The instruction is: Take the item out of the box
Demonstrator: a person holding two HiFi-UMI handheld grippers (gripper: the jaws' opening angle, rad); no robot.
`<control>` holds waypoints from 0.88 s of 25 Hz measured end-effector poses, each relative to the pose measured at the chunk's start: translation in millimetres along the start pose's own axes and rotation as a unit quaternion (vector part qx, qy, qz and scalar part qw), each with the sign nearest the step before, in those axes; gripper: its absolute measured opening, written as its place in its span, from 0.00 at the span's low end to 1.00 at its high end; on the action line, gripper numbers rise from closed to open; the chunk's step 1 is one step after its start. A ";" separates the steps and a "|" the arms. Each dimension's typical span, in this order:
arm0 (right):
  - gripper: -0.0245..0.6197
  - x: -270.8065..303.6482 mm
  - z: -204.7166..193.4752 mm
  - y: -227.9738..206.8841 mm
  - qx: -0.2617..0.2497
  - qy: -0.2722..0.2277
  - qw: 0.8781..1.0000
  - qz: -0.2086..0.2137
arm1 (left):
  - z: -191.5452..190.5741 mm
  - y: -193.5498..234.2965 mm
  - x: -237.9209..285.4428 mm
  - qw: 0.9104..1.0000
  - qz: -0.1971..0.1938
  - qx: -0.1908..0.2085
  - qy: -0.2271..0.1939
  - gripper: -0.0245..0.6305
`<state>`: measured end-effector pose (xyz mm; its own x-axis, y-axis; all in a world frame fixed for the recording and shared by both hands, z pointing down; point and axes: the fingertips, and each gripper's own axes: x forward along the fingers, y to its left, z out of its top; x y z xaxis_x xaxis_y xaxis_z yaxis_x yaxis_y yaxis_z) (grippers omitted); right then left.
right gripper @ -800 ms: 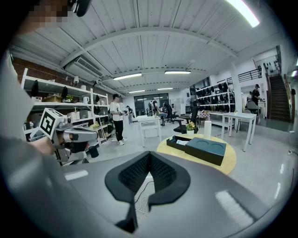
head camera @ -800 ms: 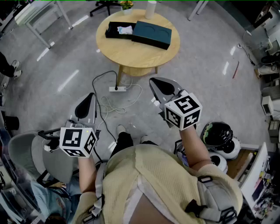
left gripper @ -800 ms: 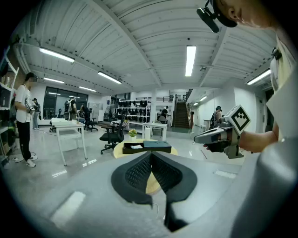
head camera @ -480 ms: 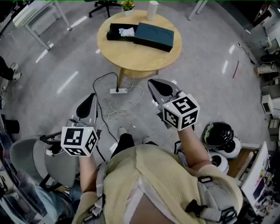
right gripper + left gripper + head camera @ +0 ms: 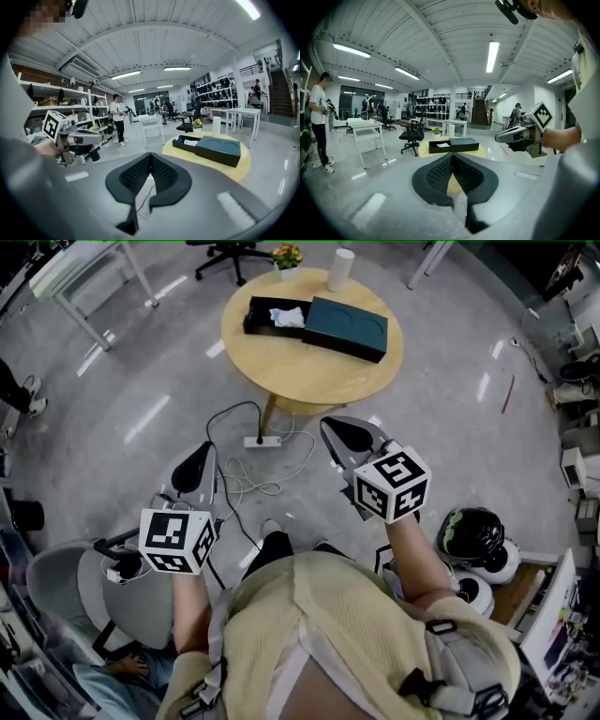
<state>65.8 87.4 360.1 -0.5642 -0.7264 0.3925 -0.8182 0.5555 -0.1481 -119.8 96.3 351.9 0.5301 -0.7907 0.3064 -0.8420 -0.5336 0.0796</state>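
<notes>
- White item (image 5: 291,317) is lying inside the open black box (image 5: 258,317), in the end next to the lid.
- Box is sitting on the round wooden bench (image 5: 309,376), toward its far side.
- Dark teal lid (image 5: 349,327) is lying flat on the bench just beside the box, at the box's right end, showing two round dents on top.
- White cylinder (image 5: 341,266) and small potted plant (image 5: 287,256) are standing at the bench's far edge, behind the box and lid.
- Left tongs (image 5: 202,457) are hanging over the floor, well apart from the bench and pointing toward it. The left gripper view is showing the jaws closed tip to tip, with nothing between them.
- Right tongs (image 5: 336,427) are hanging nearer the bench's front edge but apart from it, also aimed at it. The right gripper view is showing the jaws pressed together and empty.
- Neither pair is touching the box, lid or item.
- Power strip (image 5: 259,441) is lying on the floor by the bench leg, with its cable (image 5: 234,479) looping between the two tongs.
- Grey chair (image 5: 66,582) is standing at the person's left.
- Black-and-white rounded device (image 5: 469,532) is sitting on the floor at the person's right.
</notes>
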 end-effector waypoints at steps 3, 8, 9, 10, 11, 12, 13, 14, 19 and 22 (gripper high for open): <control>0.05 11.9 5.1 8.3 -0.009 0.004 1.000 0.006 | -1.8 12.4 -5.8 1.000 0.000 -0.001 0.003 0.04; 0.12 29.1 2.3 25.7 -0.020 0.019 0.999 0.022 | -11.4 28.2 -18.0 1.000 -0.004 0.003 0.012 0.04; 0.13 32.6 1.6 28.1 -0.022 0.021 0.999 0.024 | -14.3 31.1 -19.6 1.000 -0.004 0.003 0.014 0.04; 0.14 36.3 1.7 30.0 -0.024 0.022 0.999 0.026 | -17.2 34.1 -20.3 1.000 -0.004 0.003 0.016 0.04; 0.16 39.9 2.5 31.8 -0.027 0.023 0.999 0.029 | -20.3 36.9 -20.1 1.000 -0.004 0.002 0.019 0.04; 0.18 43.2 3.5 33.6 -0.031 0.026 0.999 0.034 | -23.7 39.0 -19.3 1.000 -0.003 0.001 0.023 0.04; 0.19 46.0 4.4 35.3 -0.037 0.029 0.998 0.039 | -26.8 40.4 -18.1 1.000 -0.003 -0.001 0.026 0.04; 0.21 48.5 5.5 36.7 -0.043 0.034 0.998 0.044 | -29.0 41.3 -16.7 1.000 -0.004 -0.003 0.029 0.04; 0.26 63.2 15.5 30.1 -0.064 0.042 0.996 0.055 | -26.7 45.7 -4.1 1.000 -0.011 -0.007 0.027 0.04; 0.29 78.5 18.9 21.5 -0.085 0.052 0.992 0.072 | -27.9 52.9 7.4 0.999 -0.005 -0.009 0.032 0.04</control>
<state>1.8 34.7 370.6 -0.6520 -0.5943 0.4708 -0.6948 0.7169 -0.0571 -163.3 70.6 384.8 0.5312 -0.7647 0.3647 -0.8387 -0.5355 0.0988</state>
